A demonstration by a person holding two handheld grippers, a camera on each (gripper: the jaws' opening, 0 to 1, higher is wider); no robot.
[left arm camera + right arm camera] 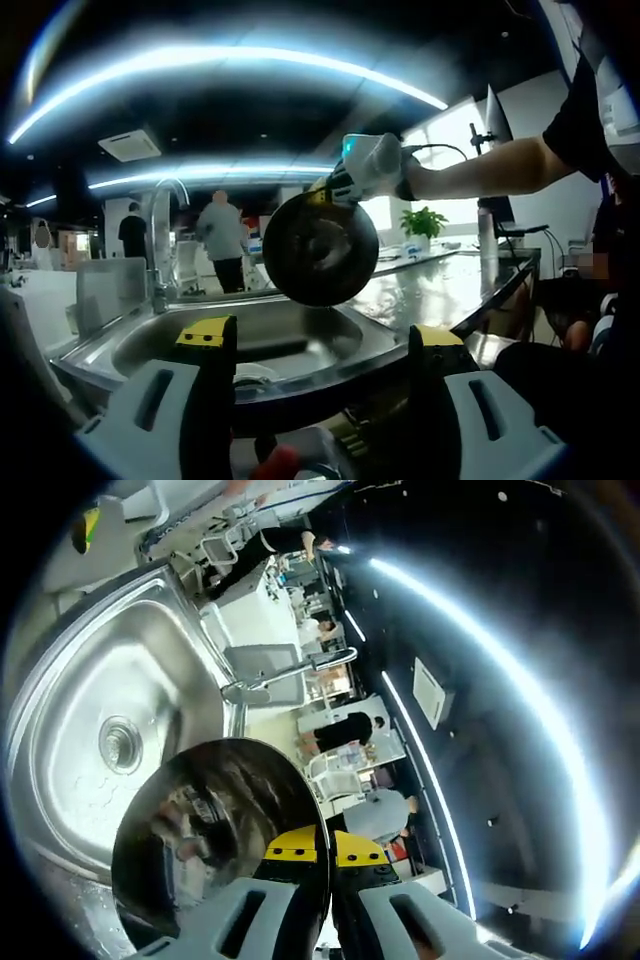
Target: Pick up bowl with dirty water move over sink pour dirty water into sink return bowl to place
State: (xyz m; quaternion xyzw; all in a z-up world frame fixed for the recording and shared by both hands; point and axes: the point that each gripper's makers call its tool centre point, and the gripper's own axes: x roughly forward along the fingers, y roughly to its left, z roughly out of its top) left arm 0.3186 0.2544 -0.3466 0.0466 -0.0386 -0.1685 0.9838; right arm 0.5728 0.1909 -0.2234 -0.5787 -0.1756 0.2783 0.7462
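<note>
a round, shiny metal bowl is tipped on edge above the stainless steel sink, its rim clamped in the right hand-held gripper. the left hand-held gripper hangs with jaws apart at the sink's near edge. a curved faucet stands behind the basin; beside it the glossy desk. people stand beyond under strip lights.

We see the round metal bowl tipped on its side above the steel sink, with the right gripper at its top rim. The curved tap stands behind the sink. Two people stand far behind the tap. A potted plant sits to the right on the counter.
</note>
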